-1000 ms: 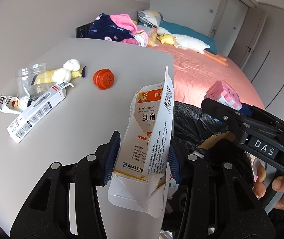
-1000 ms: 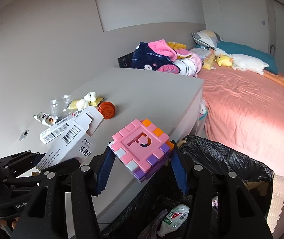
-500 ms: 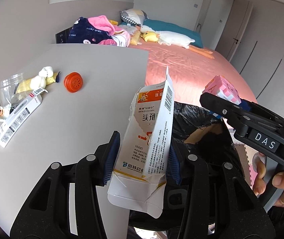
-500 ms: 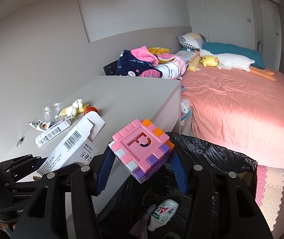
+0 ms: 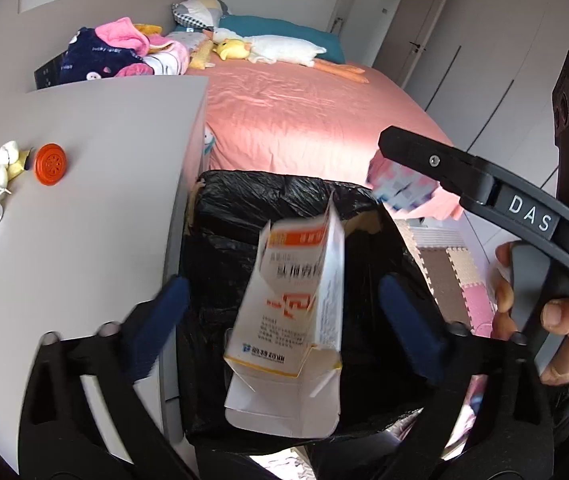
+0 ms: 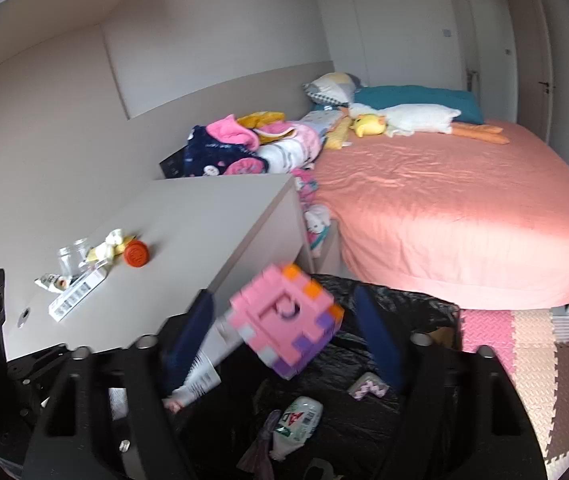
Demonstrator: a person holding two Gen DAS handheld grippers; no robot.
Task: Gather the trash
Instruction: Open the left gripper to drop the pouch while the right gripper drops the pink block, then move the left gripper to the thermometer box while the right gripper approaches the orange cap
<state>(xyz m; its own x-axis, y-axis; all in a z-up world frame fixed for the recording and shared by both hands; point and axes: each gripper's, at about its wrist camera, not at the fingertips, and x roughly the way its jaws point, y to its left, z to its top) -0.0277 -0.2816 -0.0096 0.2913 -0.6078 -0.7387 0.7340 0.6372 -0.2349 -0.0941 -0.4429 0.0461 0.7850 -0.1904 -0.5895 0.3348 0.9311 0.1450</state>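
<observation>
Both grippers have just been opening since the earlier frames, when each was clamping its item. Lower centre of the left wrist view, the left gripper (image 5: 280, 320) is standing wide apart, the white carton (image 5: 296, 312) loose between its pads over the black trash bag (image 5: 244, 208). Centre of the right wrist view, the right gripper (image 6: 284, 344) is gaping too, the pink cube (image 6: 286, 324) falling free above the bag.

Counts: 1 white carton (image 5: 296, 304), 1 pink foam cube (image 6: 286, 322), 1 black-lined bin (image 5: 244, 200), 1 bottle (image 6: 298, 426) in it, 1 orange cap (image 5: 49, 163), 1 clear jar (image 6: 69, 258), 1 long box (image 6: 78, 300) on the surface (image 5: 96, 216).
</observation>
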